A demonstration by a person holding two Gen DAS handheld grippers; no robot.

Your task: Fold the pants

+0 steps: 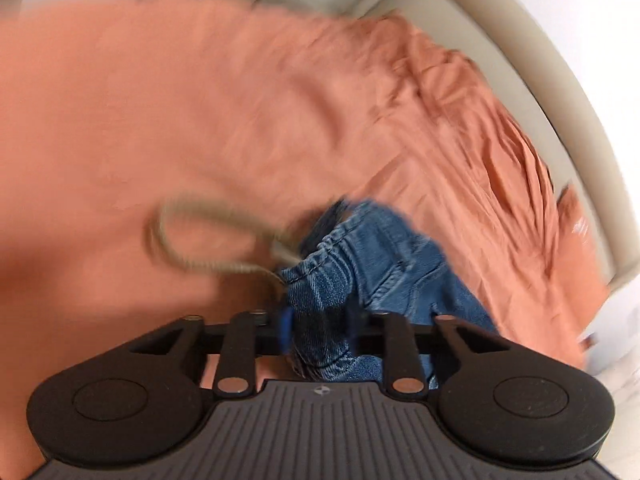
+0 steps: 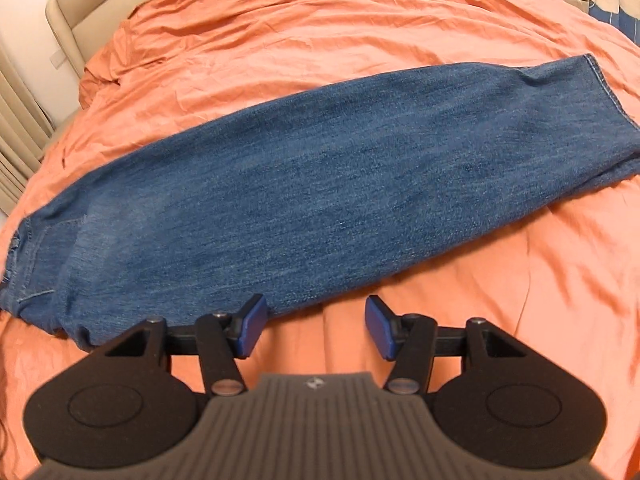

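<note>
Blue denim pants (image 2: pixel 304 184) lie folded lengthwise across an orange bedsheet (image 2: pixel 320 20), waist at the left, hems at the upper right. My right gripper (image 2: pixel 314 330) is open and empty, just above the sheet at the pants' near edge; its left pad (image 2: pixel 252 330) is at the denim's edge. In the blurred left wrist view my left gripper (image 1: pixel 320 328) is shut on the bunched waistband of the pants (image 1: pixel 360 264). A tan drawstring loop (image 1: pixel 192 236) swings out to the left of the waistband.
The orange sheet (image 1: pixel 200 100) covers the whole bed. A beige padded bed frame (image 1: pixel 540 80) runs along the right in the left wrist view and shows in the right wrist view (image 2: pixel 76 8) at the upper left. Pleated curtain (image 2: pixel 20 136) at far left.
</note>
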